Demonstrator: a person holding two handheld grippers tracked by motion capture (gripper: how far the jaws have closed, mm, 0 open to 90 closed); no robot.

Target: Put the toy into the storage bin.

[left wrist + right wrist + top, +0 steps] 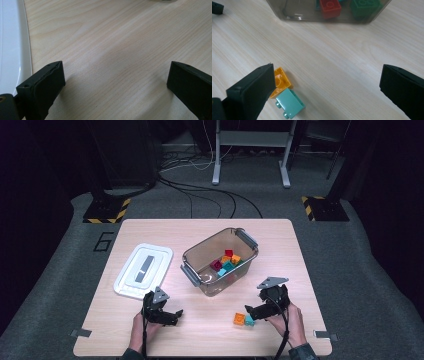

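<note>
Most bricks already sit in the clear bin (220,256) mid-table; I judge 2 remain. The orange brick (280,81) and teal brick (290,103) lie touching near the table's front edge, right of centre. My right gripper (254,312) gapes beside them, my left gripper (172,314) open, empty. The lid (143,270) waits by the left edge.

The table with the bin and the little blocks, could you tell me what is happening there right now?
A person holds a gripper in each hand at a wooden table. The right gripper is open beside two loose blocks, an orange block and a teal block, neither grasped yet. The clear bin already holds several coloured blocks, and its white lid lies beside it. The left gripper is open over bare wood near the lid.
</note>
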